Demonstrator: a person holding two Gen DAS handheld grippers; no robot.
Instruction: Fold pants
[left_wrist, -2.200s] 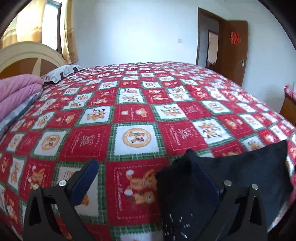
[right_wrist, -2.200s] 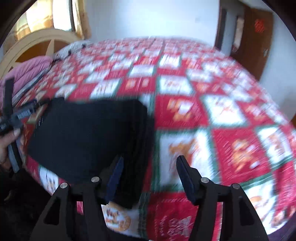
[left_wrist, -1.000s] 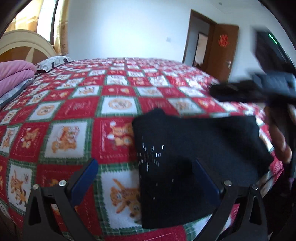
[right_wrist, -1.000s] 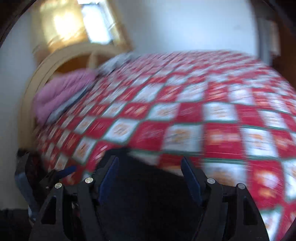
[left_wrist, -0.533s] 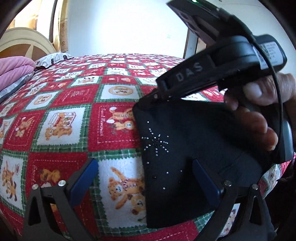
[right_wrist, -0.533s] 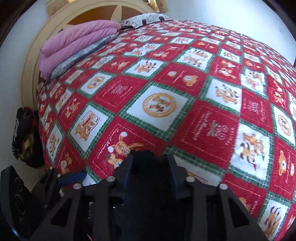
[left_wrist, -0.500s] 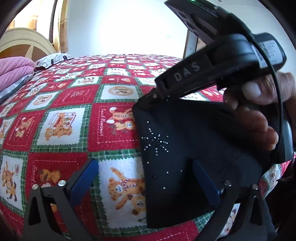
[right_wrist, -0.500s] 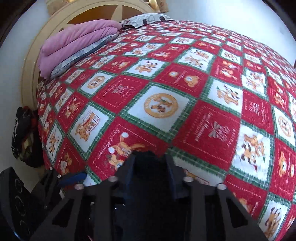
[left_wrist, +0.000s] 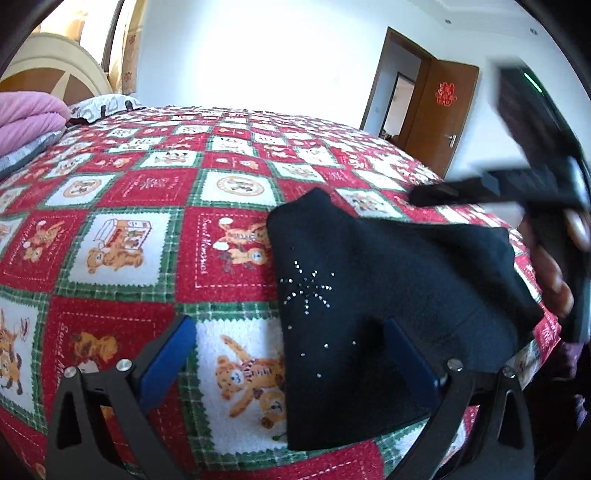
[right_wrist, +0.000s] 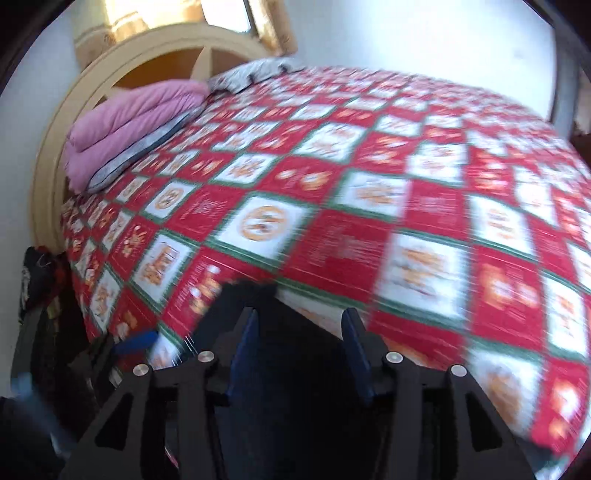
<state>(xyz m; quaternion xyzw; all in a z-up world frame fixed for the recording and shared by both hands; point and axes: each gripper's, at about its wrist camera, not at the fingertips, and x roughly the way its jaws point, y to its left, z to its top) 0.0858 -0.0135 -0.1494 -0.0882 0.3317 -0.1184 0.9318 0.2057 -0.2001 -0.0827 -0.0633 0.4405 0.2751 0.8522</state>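
Observation:
The black folded pants, with a rhinestone star on them, lie on the red checked bedspread close to the bed's front edge. My left gripper stands open, its right finger over the cloth and its left one over the bedspread. At the right edge of the left wrist view a hand holds my right gripper, blurred and off the pants. In the right wrist view my right gripper is opening above the pants; the cloth lies below and between its pads, unpinched.
A pink folded quilt and a pillow lie by the cream headboard. A brown door stands open at the far right. A dark bag sits on the floor beside the bed.
Half a second ago my right gripper was shut on the pants' far corner. It has let go, spread its jaws and drawn away to the right. The left gripper has stayed put.

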